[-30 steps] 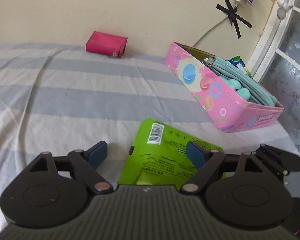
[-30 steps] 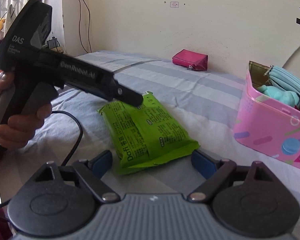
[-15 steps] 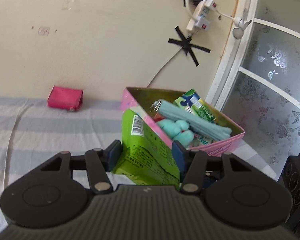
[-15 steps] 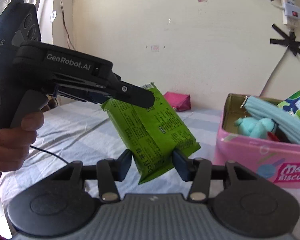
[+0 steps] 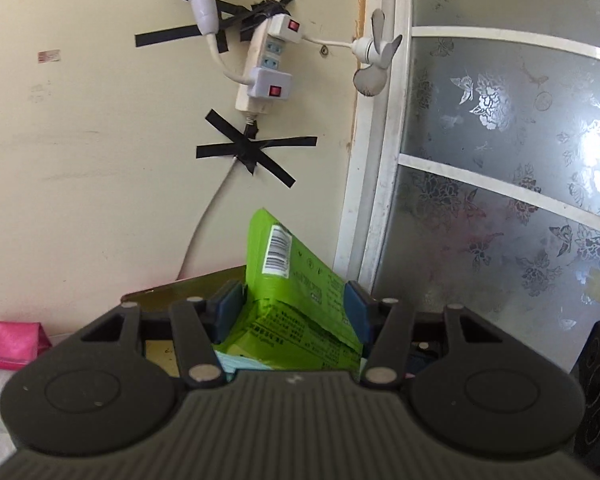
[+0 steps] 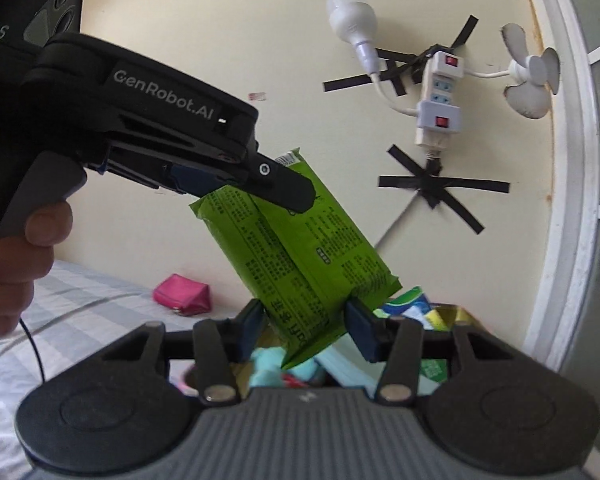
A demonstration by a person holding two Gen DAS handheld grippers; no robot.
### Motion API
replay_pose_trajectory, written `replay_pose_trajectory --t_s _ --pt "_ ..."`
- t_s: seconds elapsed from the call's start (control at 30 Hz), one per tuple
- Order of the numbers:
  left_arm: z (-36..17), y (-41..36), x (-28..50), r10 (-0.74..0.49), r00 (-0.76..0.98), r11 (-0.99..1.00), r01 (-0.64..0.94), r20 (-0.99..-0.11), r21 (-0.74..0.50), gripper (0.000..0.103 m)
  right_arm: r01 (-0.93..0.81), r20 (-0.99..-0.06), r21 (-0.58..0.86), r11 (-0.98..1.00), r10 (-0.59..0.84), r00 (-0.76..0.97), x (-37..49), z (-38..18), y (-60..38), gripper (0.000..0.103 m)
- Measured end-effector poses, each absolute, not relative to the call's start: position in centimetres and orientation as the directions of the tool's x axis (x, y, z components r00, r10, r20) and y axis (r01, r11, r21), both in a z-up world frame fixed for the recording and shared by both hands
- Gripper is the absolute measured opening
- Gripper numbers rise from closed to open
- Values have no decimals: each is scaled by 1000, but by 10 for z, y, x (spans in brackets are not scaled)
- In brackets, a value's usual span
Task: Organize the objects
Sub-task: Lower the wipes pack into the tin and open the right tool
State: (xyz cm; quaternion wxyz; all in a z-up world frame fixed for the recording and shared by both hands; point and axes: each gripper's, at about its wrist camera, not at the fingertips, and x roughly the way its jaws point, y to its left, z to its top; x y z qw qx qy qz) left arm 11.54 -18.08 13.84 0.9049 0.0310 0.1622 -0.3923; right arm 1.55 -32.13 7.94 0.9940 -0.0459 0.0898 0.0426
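Now, step: carrying crinkly green plastic snack packet [image 6: 300,256] above filled box [image 6: 452,316].
Left tool [image 5: 292,312]: clenched on packet.
Right tool [image 6: 304,320]: clenched on packet's lower end.
Next: lower toward six o'clock, release both.

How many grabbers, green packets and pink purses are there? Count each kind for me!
Grippers: 2, the left gripper and the right gripper, both shut on the packet
Green packet: 1
Pink purse: 1
Total: 4
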Motion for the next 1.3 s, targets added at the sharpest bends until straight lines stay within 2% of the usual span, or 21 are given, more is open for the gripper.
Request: replay_pose_trajectory --t_s 0.1,0.13,0.17,0.27,0.37,0.53,0.67,1.1,1.3 --pt "123 -208 138 -658 660 718 694 -362 -39 59 -35 -198 -85 996 17 980 42 74 -344 47" --pt "116 -217 145 -624 683 742 671 -380 -14 60 -14 -201 -76 997 -2 980 50 71 -350 51" --pt "109 -228 152 -563 721 778 627 -405 34 62 17 -213 -67 998 -31 977 61 68 -357 57" --pt "89 -240 167 -417 779 849 517 -468 106 64 73 -236 3 997 -70 969 79 57 -376 57" --pt "79 -231 167 -391 783 873 482 -483 75 68 73 -240 38 997 -62 969 75 50 -388 59" --pt "82 -215 149 -340 825 898 427 -451 104 74 81 -232 77 994 -61 971 66 46 -392 64" --pt "84 -199 132 -303 843 909 395 -444 130 75 93 -211 95 991 -71 975 53 45 -388 64" --pt "63 -164 99 -265 813 926 365 -518 100 75 122 -162 231 965 -86 983 6 41 -387 64" --pt "55 -149 88 -258 814 933 350 -520 85 75 129 -158 275 953 -88 983 -15 38 -383 66"
